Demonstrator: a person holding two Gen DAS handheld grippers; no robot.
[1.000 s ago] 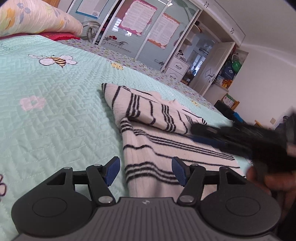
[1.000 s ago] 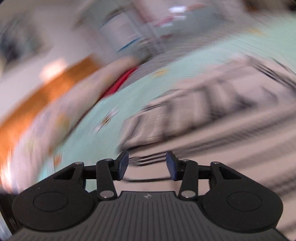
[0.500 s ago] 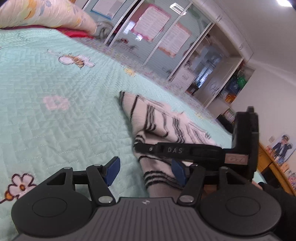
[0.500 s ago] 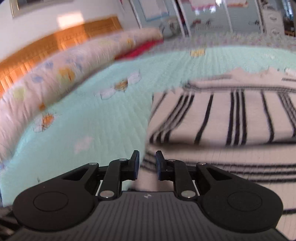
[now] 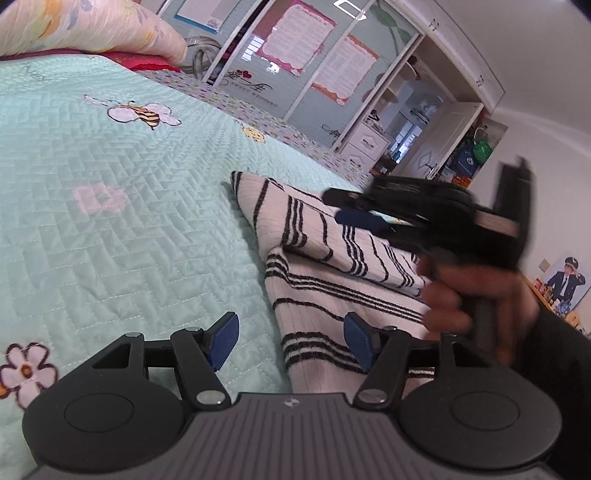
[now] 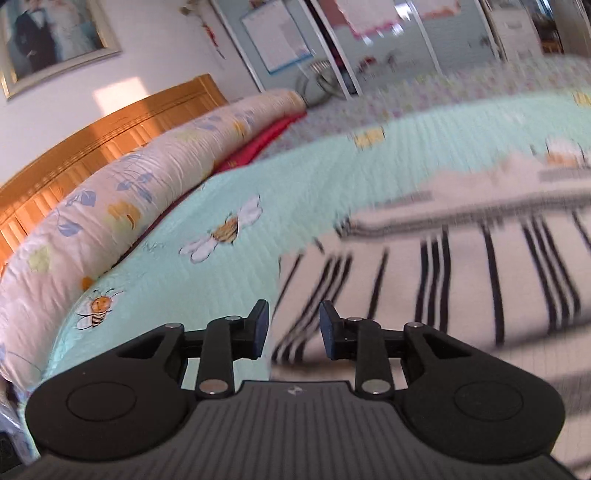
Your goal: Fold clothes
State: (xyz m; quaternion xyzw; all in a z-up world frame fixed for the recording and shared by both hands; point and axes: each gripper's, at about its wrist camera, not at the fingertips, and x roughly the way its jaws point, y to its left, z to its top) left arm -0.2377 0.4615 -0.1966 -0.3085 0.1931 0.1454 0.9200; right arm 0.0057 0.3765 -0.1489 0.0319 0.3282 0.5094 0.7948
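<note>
Lying folded on quilt [image 5: 110, 229]: sweater [image 5: 332, 280]

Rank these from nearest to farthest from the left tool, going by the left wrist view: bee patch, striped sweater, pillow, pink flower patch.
1. Striped sweater: between and just ahead of the left tool, toward its right finger.
2. Pink flower patch: ahead on the left, on the quilt.
3. Bee patch: farther up the quilt, left.
4. Pillow: at the head of the bed, top left.
</note>
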